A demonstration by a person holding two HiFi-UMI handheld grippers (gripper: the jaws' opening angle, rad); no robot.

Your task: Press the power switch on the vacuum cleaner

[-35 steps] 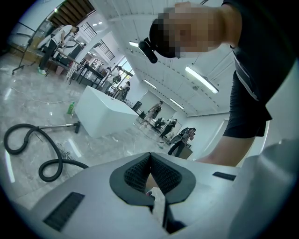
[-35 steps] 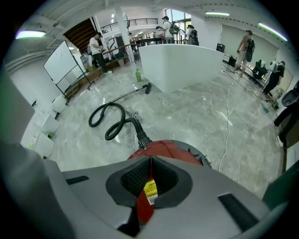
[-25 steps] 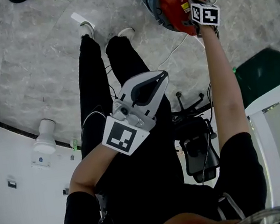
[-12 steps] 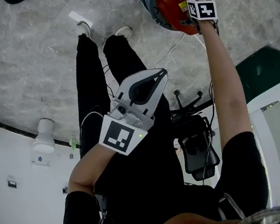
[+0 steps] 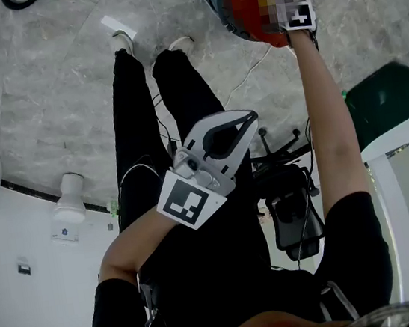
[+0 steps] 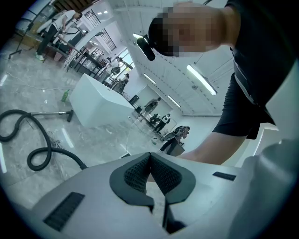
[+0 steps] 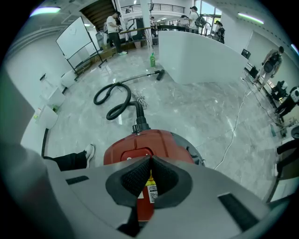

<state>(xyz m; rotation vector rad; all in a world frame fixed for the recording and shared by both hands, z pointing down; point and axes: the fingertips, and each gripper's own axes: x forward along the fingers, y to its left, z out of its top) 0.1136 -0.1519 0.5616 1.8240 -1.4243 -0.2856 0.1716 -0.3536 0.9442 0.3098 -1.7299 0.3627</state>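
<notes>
The vacuum cleaner [image 7: 140, 142] is a round red canister on the marble floor, with a black hose [image 7: 117, 100] coming out of its far end. My right gripper [image 7: 150, 159] is shut and empty, its tips just over a raised red panel [image 7: 133, 154] on the canister's top; whether they touch it I cannot tell. In the head view the vacuum cleaner [image 5: 243, 10] lies at the top under a mosaic patch, and the right gripper's marker cube [image 5: 298, 16] sits at its edge. My left gripper [image 5: 247, 119] is shut and empty, held near the person's body.
A white cable [image 5: 252, 73] runs over the floor beside the vacuum cleaner. The person's legs and shoes [image 5: 126, 38] stand left of it. An office chair [image 5: 291, 215] and a dark green bin [image 5: 385, 107] stand at the right. A white counter [image 7: 201, 56] stands farther off.
The left gripper has drifted a little to the right. The right gripper stays over the vacuum cleaner's top, barely moved.
</notes>
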